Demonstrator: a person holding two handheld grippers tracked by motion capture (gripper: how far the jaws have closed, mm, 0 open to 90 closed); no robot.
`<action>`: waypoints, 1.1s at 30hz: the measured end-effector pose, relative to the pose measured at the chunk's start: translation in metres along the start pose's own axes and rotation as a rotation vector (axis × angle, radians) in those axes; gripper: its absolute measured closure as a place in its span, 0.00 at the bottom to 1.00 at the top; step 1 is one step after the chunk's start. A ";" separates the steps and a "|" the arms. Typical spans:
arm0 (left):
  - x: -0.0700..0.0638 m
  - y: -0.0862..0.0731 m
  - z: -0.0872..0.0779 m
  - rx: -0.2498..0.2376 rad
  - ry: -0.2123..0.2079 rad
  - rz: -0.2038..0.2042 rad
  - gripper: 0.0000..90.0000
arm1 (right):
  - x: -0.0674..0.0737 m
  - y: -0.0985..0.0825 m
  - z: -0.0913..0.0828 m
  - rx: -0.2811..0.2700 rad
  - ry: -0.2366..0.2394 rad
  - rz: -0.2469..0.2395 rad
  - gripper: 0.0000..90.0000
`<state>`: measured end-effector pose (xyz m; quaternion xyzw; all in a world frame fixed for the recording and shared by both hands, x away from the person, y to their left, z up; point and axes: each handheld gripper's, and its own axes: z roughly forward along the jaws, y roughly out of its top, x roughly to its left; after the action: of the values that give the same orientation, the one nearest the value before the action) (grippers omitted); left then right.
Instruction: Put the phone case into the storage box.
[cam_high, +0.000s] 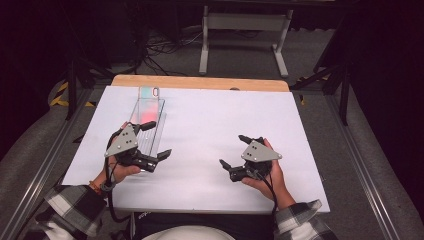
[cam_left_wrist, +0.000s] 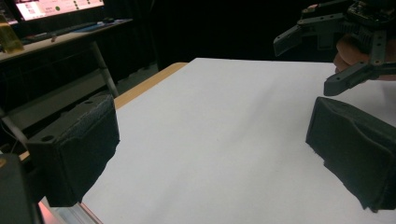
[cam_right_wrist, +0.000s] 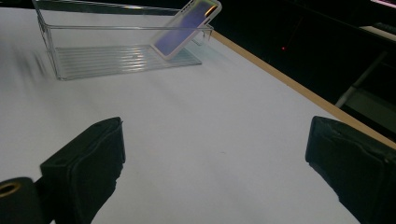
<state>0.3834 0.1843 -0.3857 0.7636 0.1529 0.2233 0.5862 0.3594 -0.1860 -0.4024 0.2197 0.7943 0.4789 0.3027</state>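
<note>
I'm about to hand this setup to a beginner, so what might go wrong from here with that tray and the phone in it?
1. The phone with the pale case only leans against the end wall of the clear ribbed plastic tray, so a bump may tip it flat.
2. The left claw hovers open at the tray's near end; the light tray could slide on the smooth white tabletop.
3. Clear walls are hard to see, so a jaw might clip the rim.

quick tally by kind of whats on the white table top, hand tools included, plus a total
clear tray: 1
phone case, leaning inside the tray: 1
hand-held tools: 2, the left tool and the right tool, both open with nothing between the jaws
total: 4
</note>
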 end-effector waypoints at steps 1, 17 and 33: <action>-0.001 0.000 0.000 -0.002 0.000 0.002 0.04 | 0.000 0.000 0.000 0.000 0.001 0.001 0.06; -0.013 -0.006 0.002 0.017 -0.019 0.020 0.04 | 0.001 0.002 -0.002 -0.008 -0.001 -0.005 0.06; -0.019 -0.015 0.003 0.052 -0.030 0.025 0.05 | 0.005 0.001 -0.001 0.000 0.003 -0.015 0.06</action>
<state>0.3694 0.1769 -0.4037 0.7838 0.1402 0.2152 0.5654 0.3553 -0.1832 -0.4019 0.2133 0.7963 0.4768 0.3050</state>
